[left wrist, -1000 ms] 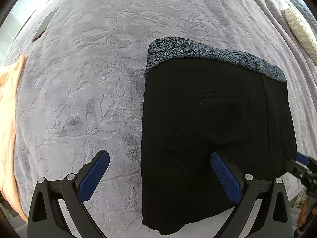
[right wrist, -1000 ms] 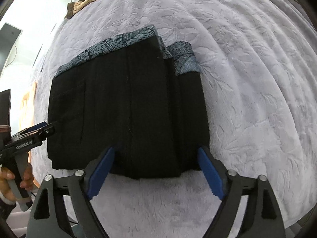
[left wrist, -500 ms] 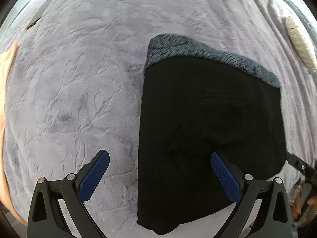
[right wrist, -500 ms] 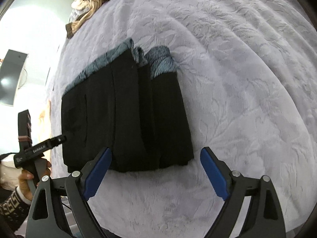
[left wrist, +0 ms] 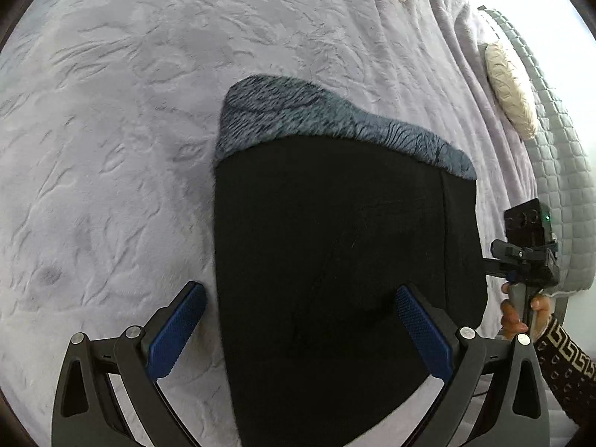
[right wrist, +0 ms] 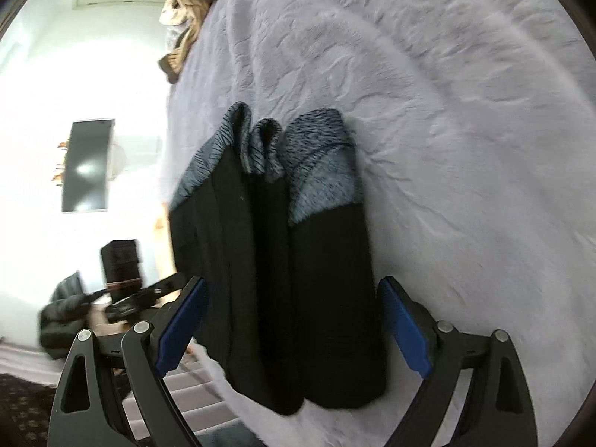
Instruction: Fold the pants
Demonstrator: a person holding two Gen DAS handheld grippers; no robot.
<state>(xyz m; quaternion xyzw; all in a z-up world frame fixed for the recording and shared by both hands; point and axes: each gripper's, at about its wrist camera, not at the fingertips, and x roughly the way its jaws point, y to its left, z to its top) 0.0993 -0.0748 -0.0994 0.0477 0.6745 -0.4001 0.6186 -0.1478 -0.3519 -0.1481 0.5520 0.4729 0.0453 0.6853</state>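
the pants [left wrist: 335, 260] lie folded on the bed [left wrist: 111, 149]. your left gripper [left wrist: 300, 329] and right gripper [right wrist: 292, 322] hover with jaws wide apart, empty. lift clear without snagging the stack.

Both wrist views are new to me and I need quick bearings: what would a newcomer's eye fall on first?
The folded black pants with a grey-blue patterned band lie mid-frame on a pale lilac blanket. The open left gripper frames their near end, and the right gripper is open too. At the left view's right edge, a hand in a patterned sleeve grips the other tool's handle.
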